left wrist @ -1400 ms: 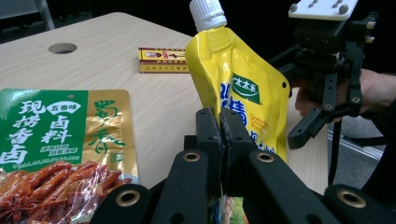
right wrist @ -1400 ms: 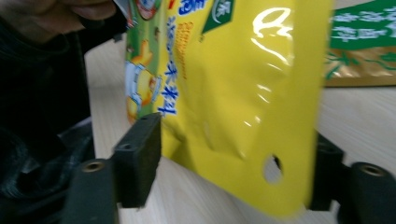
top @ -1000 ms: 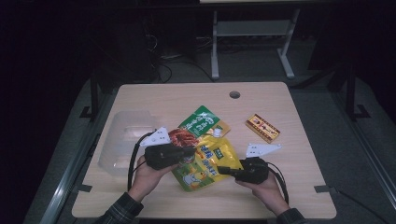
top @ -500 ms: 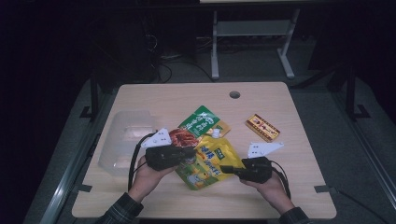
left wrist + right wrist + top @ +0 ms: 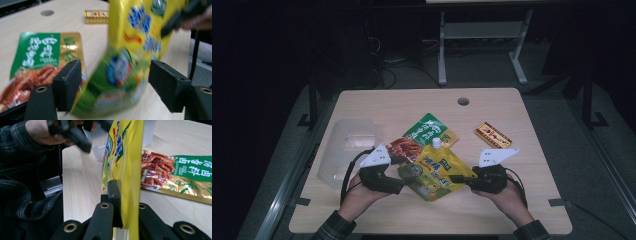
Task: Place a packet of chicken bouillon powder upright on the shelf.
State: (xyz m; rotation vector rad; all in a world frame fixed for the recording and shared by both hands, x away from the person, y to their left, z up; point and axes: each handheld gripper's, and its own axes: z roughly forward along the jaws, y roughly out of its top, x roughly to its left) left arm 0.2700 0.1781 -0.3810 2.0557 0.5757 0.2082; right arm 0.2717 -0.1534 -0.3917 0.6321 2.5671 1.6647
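A yellow spout pouch [image 5: 435, 170] with a white cap is lifted on edge between both hands at the table's near middle. My right gripper [image 5: 456, 178] is shut on the pouch's right edge; in the right gripper view its jaws [image 5: 125, 202] pinch the yellow film [image 5: 130, 170]. My left gripper [image 5: 402, 180] sits at the pouch's left end. Its jaws have just been opening and now stand wide apart, with the blurred pouch [image 5: 125, 67] between them [image 5: 115, 82] but not pressed.
A green and gold snack pack [image 5: 428, 132] showing red food lies flat behind the pouch. A small yellow-red box [image 5: 493, 135] lies to the right, and a clear plastic container [image 5: 344, 150] stands at the left. The wooden table [image 5: 402, 105] has a cable hole [image 5: 463, 101].
The left gripper's jaws have opened off the pouch. The right gripper has risen a little, tilting the pouch up on edge.
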